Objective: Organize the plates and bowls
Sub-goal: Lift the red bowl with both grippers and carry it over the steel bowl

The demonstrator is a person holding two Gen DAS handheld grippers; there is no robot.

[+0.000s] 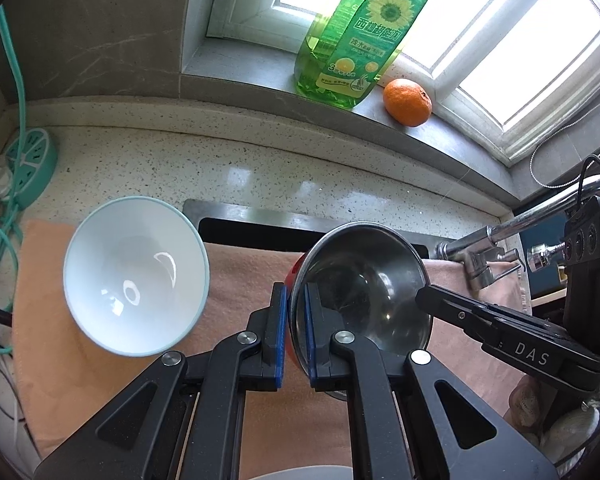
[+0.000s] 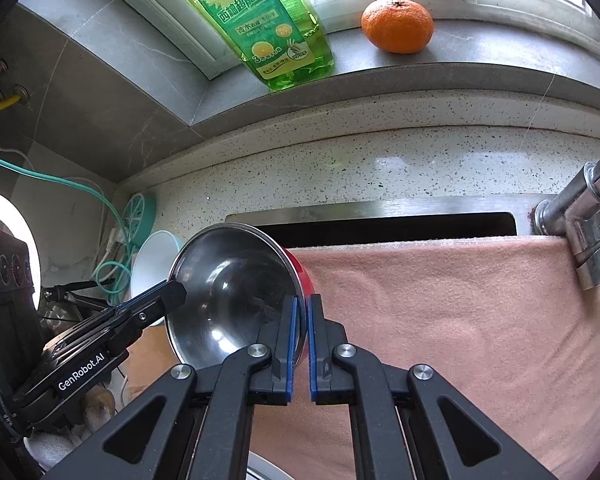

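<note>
White bowl [image 1: 136, 276]: we see it at the left of the left wrist view, above the peach towel [image 1: 80, 380], tipped so its open mouth faces us. It has a pale blue rim and nothing in it. We cannot tell what supports it.

Left gripper [image 1: 296, 332]: we have its blue pads closed on the near rim of the steel bowl [image 1: 364, 288], one pad inside the wall and one outside.

Steel bowl: it sits between our two grippers, clear of the towel and tilted, its mouth turned up and towards the cameras. The outside is red (a sliver shows at the rim in both views). The mirror-like inside holds nothing but reflections.

Right gripper [image 2: 302, 332]: its pads are likewise closed on the rim, at the opposite side of the bowl; in the left wrist view its black fingers [image 1: 432, 296] reach in from the right.

Towel: it is draped over the front of the sink [image 2: 380, 220], whose dark opening shows behind it.

Tap [image 2: 580, 224]: chrome, at the right edge, over the towel.

Windowsill: a green detergent bottle [image 1: 352, 40] stands upright, with an orange [image 1: 407, 102] just beside it on the right.
</note>
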